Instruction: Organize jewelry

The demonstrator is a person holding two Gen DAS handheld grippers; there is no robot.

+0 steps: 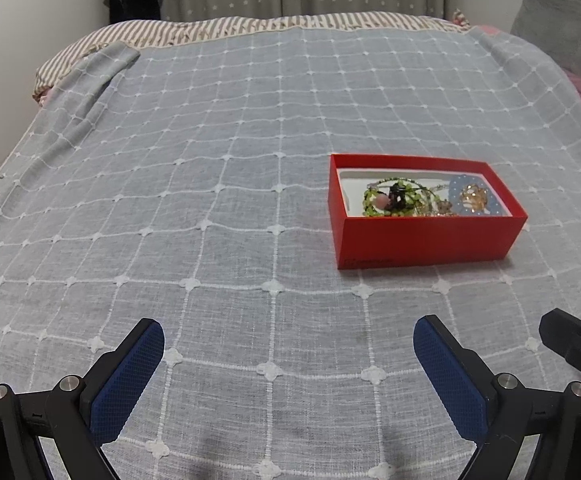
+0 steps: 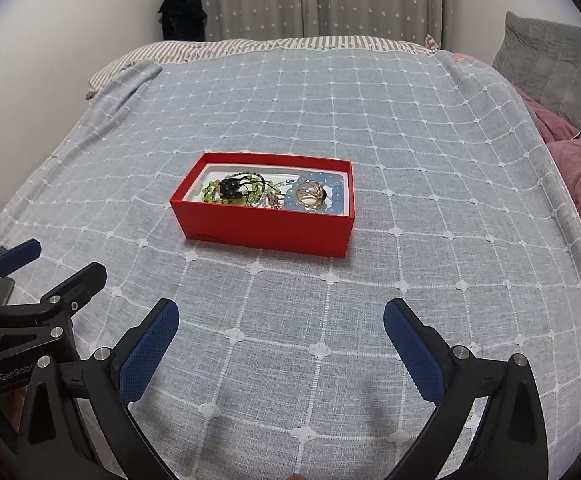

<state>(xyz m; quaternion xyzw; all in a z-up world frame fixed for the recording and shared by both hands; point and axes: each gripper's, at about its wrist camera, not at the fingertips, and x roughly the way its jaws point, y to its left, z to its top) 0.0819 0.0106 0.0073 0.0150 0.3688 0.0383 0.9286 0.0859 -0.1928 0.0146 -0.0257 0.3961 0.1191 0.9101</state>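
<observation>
So both claws are spread wide with nothing between the blue textured pads. From its own camera, the left claw hangs over bare bedspread near the front of the bed, and the right claw does the same in its view, with the left one just beside it.

The open red cardboard box sits on the light blue-grey bedspread with a white stitched grid, well ahead of both claws, not touched by either. Inside, on the white lining, is a tangle of jewelry: a green beaded bracelet with something dark on top at the left end, a pale blue beaded bracelet at the right end, and gold rings resting inside that blue loop.
</observation>
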